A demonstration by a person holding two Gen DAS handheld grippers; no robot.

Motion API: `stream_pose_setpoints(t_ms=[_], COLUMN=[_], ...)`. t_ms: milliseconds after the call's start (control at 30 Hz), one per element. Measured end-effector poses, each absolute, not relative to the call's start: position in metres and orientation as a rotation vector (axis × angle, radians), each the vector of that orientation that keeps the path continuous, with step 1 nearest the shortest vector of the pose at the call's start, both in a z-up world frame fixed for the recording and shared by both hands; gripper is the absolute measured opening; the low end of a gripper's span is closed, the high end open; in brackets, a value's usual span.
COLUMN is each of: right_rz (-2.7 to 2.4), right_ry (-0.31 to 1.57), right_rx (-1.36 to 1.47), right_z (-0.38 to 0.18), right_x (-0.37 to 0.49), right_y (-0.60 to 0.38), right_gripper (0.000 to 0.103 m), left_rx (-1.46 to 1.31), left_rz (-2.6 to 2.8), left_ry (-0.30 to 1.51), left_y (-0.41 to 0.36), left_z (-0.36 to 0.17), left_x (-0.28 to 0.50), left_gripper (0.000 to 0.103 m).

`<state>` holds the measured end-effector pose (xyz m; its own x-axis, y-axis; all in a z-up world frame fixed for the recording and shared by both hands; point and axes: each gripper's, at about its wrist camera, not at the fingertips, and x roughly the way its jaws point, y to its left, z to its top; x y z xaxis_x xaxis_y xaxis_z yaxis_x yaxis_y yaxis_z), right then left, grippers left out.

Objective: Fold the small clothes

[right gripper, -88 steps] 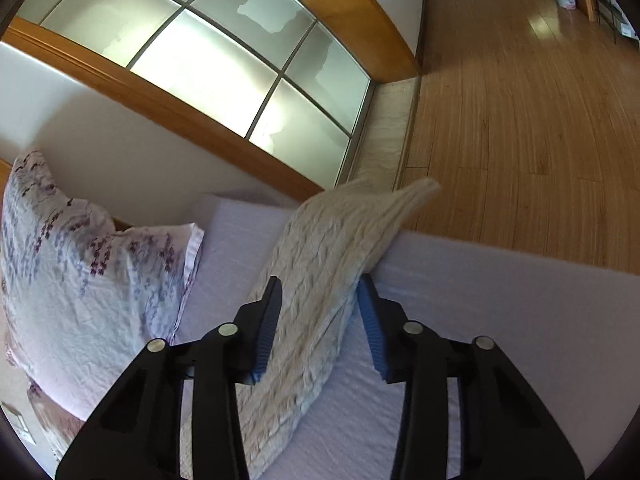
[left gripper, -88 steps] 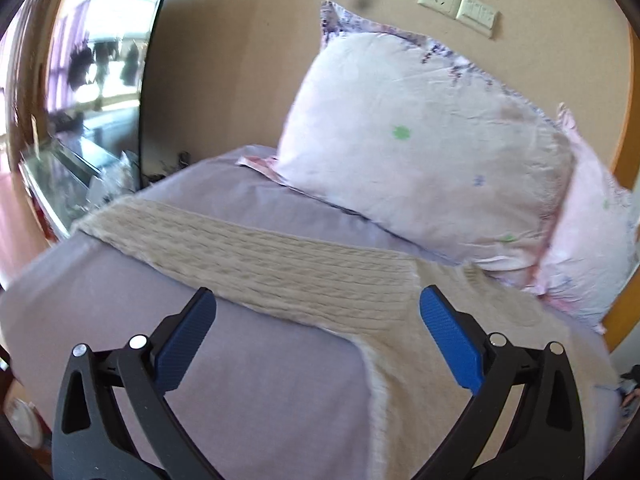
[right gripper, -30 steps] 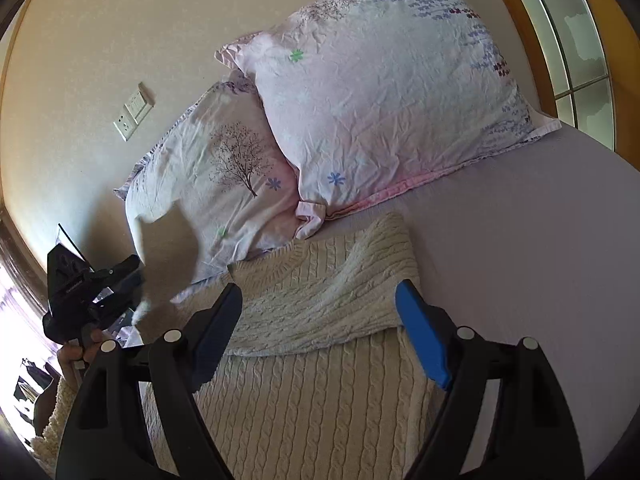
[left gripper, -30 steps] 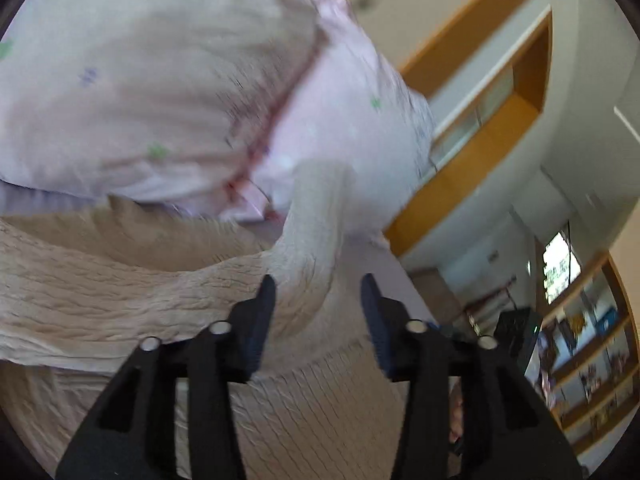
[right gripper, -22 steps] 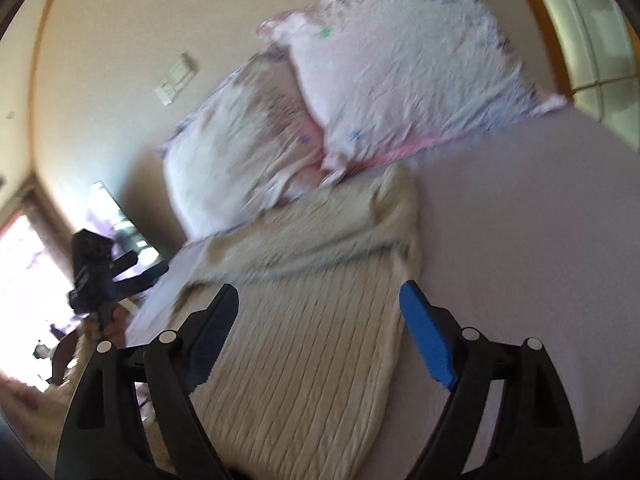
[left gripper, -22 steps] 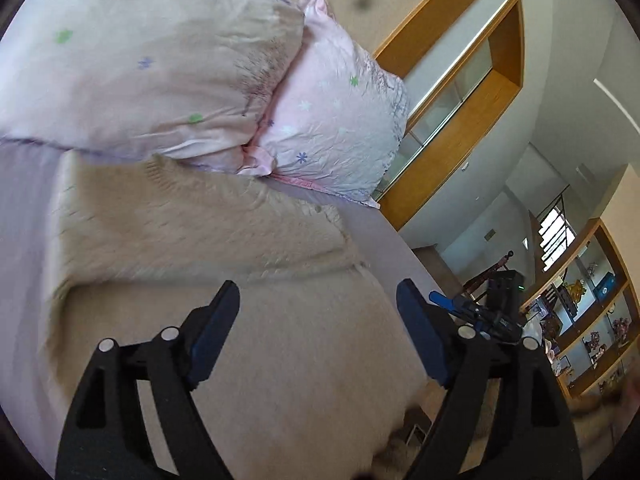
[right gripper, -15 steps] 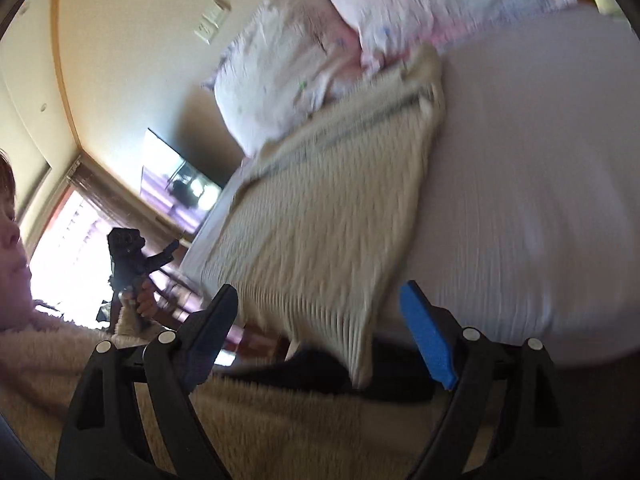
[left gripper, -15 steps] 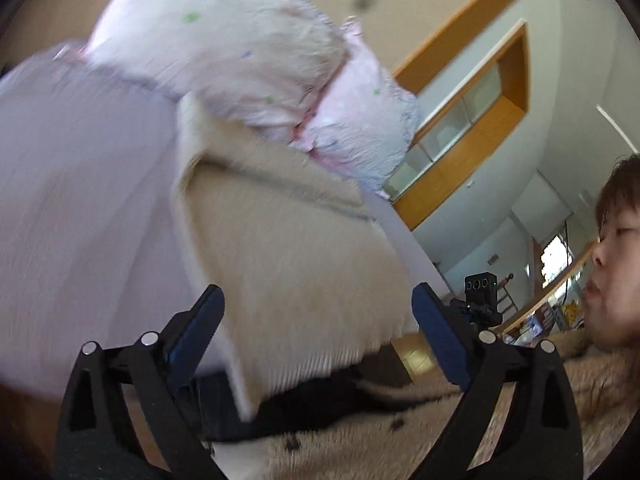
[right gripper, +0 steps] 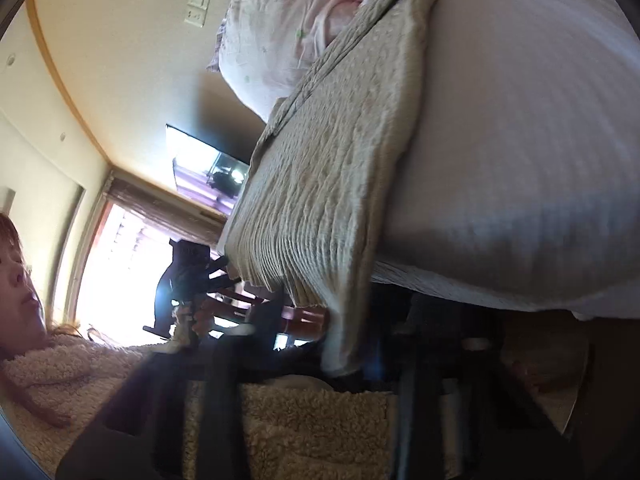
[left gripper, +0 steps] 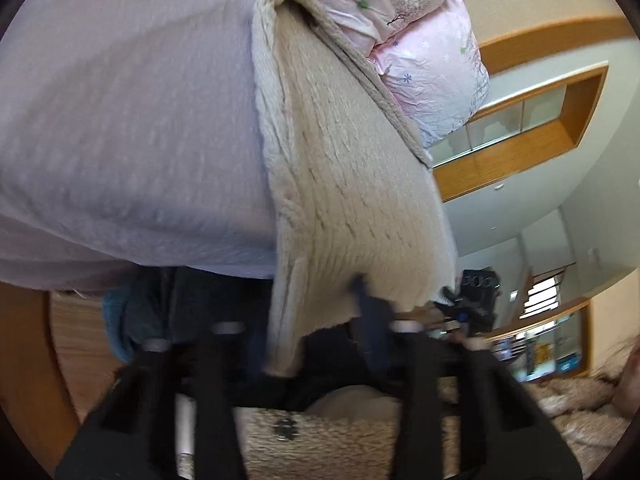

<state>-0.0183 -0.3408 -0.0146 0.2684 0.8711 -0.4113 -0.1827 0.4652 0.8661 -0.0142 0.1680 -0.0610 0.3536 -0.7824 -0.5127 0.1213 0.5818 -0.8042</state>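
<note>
A cream knitted sweater lies on the bed, its collar end up against the pillows at the head and its ribbed hem hanging over the foot edge, where both grippers meet it. The upper part looks already folded in, so the piece is a narrow strip running head to foot, which suits a lengthwise fold from the hem. The left gripper sits at the hem's left corner with the knit drooping between its two fingers, which stand narrowly apart; motion blur hides whether they pinch the cloth, so I cannot tell. The right gripper is at the hem's right corner, seen in its own view as dark, smeared shapes with the fabric's edge falling between them; again its grip cannot be read. Taking both hem corners at once would let the person lift the bottom edge evenly and carry it toward the collar. The loose knit may sag or slip.
</note>
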Motion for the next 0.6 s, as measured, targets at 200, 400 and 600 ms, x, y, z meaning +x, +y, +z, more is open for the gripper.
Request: stream_pose_setpoints(t_ms=[200, 400, 600], right_rz=[0.892, 0.794, 0.416], right_ry=[0.848, 0.635, 0.720], right_rx=[0.694, 0.591, 0.750], right_z=[0.064, 0.131, 0.081], right_x=[0.002, 0.124, 0.272], right_y=[-0.340, -0.338, -0.352], right_gripper=[0.009, 0.009, 0.009], left_rx=[-0.780, -0.754, -0.764], left_rz=[-0.707, -0.641, -0.385], left_ry=[0.941, 0.671, 0.672], left_y=[0.169, 0.179, 0.164], left_z=[-0.015, 0.076, 0.072], left_x=[-0.009, 0.087, 0.241], left_gripper=[0.006, 0.006, 0.007])
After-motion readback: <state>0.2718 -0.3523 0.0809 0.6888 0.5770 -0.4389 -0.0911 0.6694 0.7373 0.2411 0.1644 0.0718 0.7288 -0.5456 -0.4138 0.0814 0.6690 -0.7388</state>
